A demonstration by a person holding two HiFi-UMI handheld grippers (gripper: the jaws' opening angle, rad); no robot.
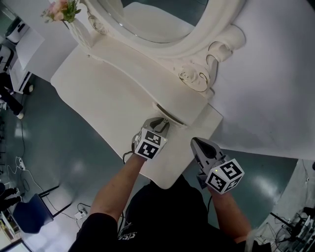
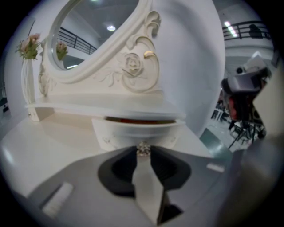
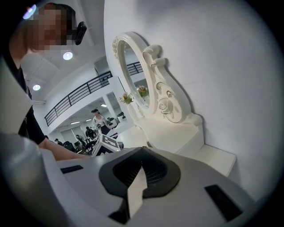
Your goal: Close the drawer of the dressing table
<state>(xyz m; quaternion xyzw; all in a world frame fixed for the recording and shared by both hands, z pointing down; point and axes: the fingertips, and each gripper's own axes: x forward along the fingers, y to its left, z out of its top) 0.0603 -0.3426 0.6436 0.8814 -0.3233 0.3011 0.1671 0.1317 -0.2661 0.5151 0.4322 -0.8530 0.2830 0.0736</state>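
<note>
Drawer (image 2: pixel 133 133) of dressing table (image 1: pixel 113 93), slightly open at centre frame: lies directly ahead of left gripper (image 1: pixel 162 123), the nearer one, jaws pinching its knob (image 2: pixel 143 149); closing axis runs toward mirror (image 1: pixel 147 19); right gripper (image 1: pixel 199 143), lower right, pressed together on nothing.

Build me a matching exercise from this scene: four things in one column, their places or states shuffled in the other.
Things
1. flowers
2. drawer
3. left gripper
4. right gripper

Places or states
A. shut and empty, beside the table
B. slightly open
C. in a vase at the table's left end
D. closed on the knob

Pairs: 1-C, 2-B, 3-D, 4-A
</note>
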